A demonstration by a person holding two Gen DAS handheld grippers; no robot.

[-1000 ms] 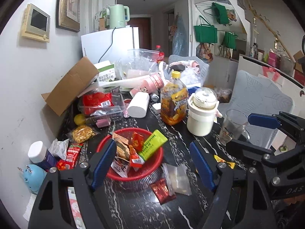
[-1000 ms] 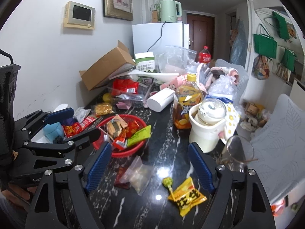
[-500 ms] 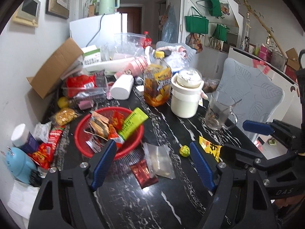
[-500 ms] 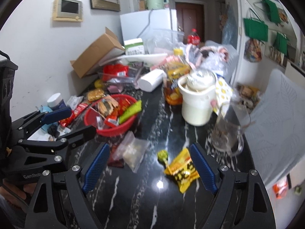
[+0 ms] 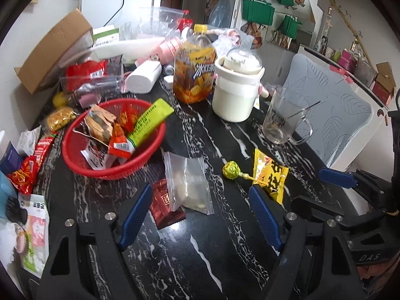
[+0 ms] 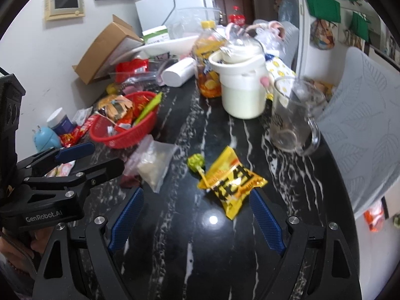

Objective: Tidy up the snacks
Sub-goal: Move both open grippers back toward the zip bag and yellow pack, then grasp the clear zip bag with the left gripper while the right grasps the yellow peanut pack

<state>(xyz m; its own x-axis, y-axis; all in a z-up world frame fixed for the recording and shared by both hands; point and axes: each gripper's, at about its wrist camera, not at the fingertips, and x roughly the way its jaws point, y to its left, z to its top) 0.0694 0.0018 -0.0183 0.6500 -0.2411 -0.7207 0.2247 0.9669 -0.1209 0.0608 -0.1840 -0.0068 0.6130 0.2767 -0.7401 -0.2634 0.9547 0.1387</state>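
Both grippers hang wide open over the black marbled table (image 5: 225, 262), holding nothing. Between the spread fingers of the left gripper (image 5: 200, 215) lie a clear zip bag (image 5: 187, 182) and, half under its near left corner, a dark red packet (image 5: 165, 205). The right gripper (image 6: 196, 218) hovers with a yellow snack packet (image 6: 230, 182) lying flat between its fingers, and a green lollipop (image 6: 196, 162) rests with its stick touching that packet's left edge.

Just beyond the zip bag sits the red basket (image 5: 82, 167), already holding a tan wrapper (image 5: 100, 122), a long green packet (image 5: 147, 122) sticking over the rim, and a couple of red-orange ones. More red packets (image 5: 30, 167) and a golden bag (image 5: 60, 120) lie outside it on the left, near the wall.

Farther back, a white ceramic jar (image 5: 237, 92) stands beside an orange drink bottle (image 5: 195, 72) with a yellow cap, the two close together. A glass mug (image 5: 282, 120) stands to the right of the jar, near the table's edge. A white roll (image 5: 143, 78) lies on its side behind the basket, and a tipped cardboard box (image 5: 52, 50) leans against the wall. A grey leaf-patterned chair back (image 5: 332, 107) stands off the table's right side.
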